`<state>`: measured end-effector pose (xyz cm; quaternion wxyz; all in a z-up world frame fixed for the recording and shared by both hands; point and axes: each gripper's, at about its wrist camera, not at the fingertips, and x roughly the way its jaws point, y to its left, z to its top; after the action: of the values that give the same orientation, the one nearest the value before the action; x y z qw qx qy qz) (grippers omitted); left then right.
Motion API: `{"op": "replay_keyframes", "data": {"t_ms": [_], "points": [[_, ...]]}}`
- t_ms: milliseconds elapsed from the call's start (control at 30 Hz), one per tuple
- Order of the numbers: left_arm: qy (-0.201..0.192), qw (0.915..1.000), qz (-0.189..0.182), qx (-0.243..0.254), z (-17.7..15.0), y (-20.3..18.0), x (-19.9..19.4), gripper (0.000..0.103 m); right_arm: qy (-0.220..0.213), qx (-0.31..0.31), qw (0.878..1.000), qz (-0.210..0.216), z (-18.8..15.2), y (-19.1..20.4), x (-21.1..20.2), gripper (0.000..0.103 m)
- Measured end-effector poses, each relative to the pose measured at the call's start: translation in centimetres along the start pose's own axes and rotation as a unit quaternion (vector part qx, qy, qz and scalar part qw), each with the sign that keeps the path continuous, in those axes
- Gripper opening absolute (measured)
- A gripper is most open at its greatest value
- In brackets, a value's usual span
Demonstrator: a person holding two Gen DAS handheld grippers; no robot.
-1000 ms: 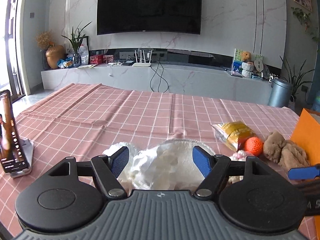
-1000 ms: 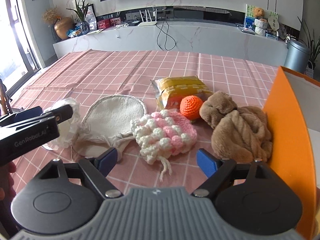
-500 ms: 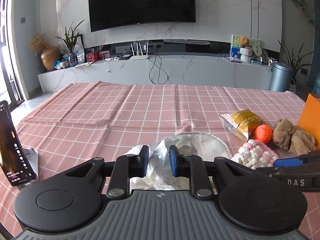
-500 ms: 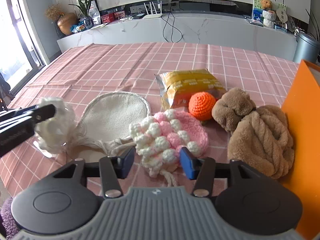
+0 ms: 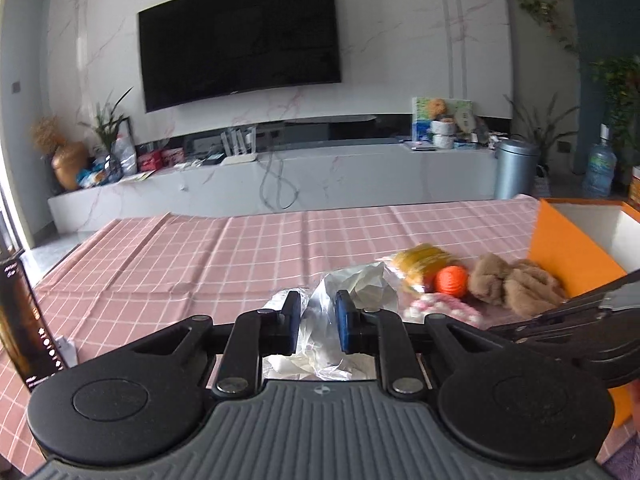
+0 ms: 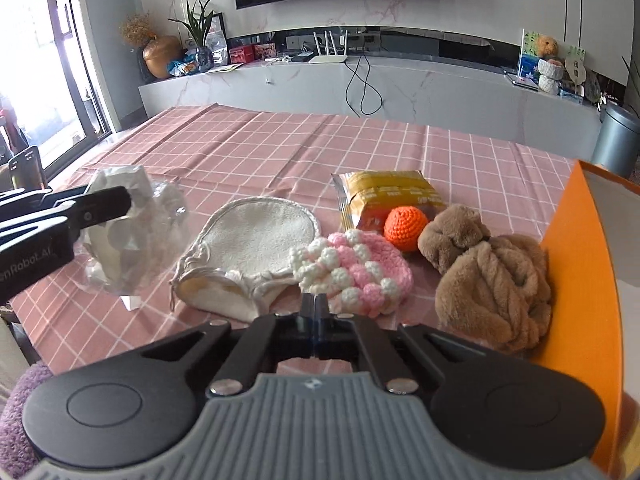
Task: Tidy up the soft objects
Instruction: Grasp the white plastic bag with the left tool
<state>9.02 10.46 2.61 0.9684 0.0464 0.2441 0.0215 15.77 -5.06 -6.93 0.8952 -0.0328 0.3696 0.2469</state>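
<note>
My left gripper (image 5: 318, 322) is shut on a clear plastic bag of white soft stuff (image 5: 352, 288) and holds it above the table; the bag also shows in the right wrist view (image 6: 132, 240). My right gripper (image 6: 315, 309) is shut with nothing visibly between its jaws, just in front of the pink-and-white crochet hat (image 6: 354, 270). A cream round pouch (image 6: 256, 246), an orange crochet ball (image 6: 405, 227), a brown plush toy (image 6: 488, 268) and a yellow snack packet (image 6: 384, 196) lie on the pink checked tablecloth (image 6: 280, 148).
An orange box (image 6: 584, 280) with a white inside stands at the right table edge, against the plush toy. A phone on a stand (image 5: 24, 320) is at the left edge. A TV console runs behind the table.
My left gripper closed on the plastic bag and lifted it up and to the right. My right gripper closed fully, empty, near the crochet hat.
</note>
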Motion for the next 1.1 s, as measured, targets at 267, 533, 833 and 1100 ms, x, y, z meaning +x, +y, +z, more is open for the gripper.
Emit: {"op": "replay_keyframes", "data": {"t_ms": [267,533,833,1100], "points": [[0.02,0.9973,-0.06,0.038,-2.7,-3.1,0.4,0.02,0.017,0.012,1.0,0.003,-2.8,0.2,-2.2,0.0],[0.091,0.992,-0.087,0.012,-4.4,-2.4,-0.6,0.022,0.021,0.021,1.0,0.002,-4.0,0.1,-3.1,0.0],[0.167,0.9741,-0.136,-0.07,-6.1,-1.1,-0.9,0.049,0.032,0.03,0.999,0.024,-5.3,0.3,-3.4,0.0],[0.18,0.9512,-0.177,-0.177,-6.2,0.9,-1.7,0.085,0.037,0.04,0.998,0.043,-5.8,0.3,-3.6,0.0]]}}
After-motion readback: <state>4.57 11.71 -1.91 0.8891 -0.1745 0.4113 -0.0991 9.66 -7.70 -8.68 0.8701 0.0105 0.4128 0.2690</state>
